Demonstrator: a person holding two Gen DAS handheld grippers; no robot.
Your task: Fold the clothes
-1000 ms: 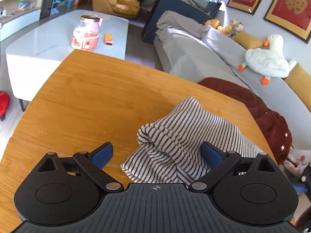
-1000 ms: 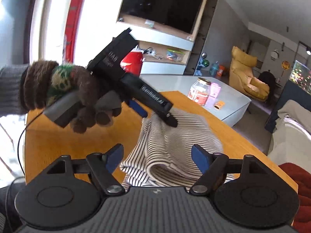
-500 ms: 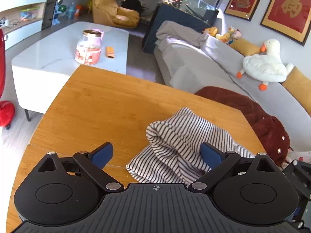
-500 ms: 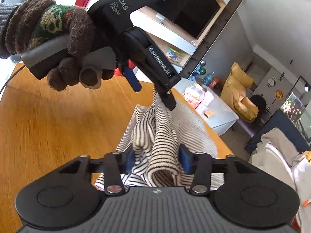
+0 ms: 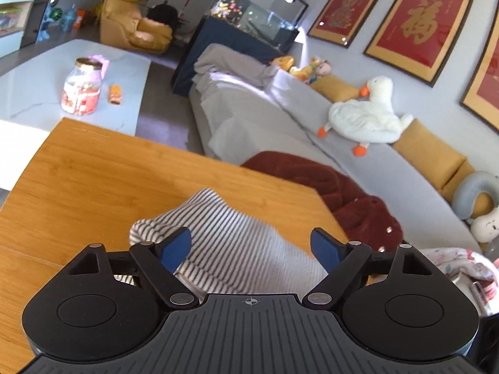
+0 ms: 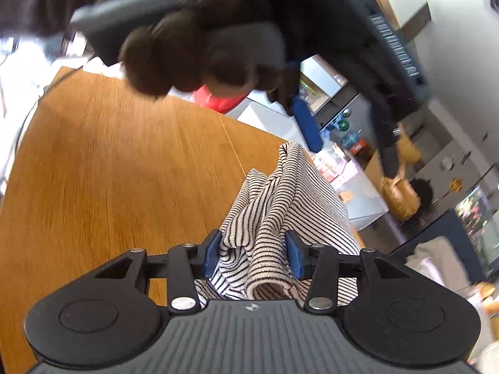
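Observation:
A black-and-white striped garment [image 5: 230, 243] lies bunched on the wooden table [image 5: 103, 180]. My left gripper [image 5: 251, 246] is open and hovers just above the cloth, its blue pads on either side of a raised fold. In the right wrist view my right gripper [image 6: 253, 253] is shut on a bunched fold of the striped garment [image 6: 280, 199] and lifts it off the table [image 6: 118, 180]. The gloved hand holding the left gripper [image 6: 305, 124] fills the top of that view, blurred.
A dark red garment [image 5: 340, 199] hangs over the table's far right edge. Behind it is a grey sofa [image 5: 280, 115] with a white plush goose [image 5: 365, 115]. A white coffee table [image 5: 40, 84] with a jar [image 5: 81, 86] stands to the far left.
My right gripper has stayed shut on the fold and lifted it higher. My left gripper has moved right and closer over the cloth, still open.

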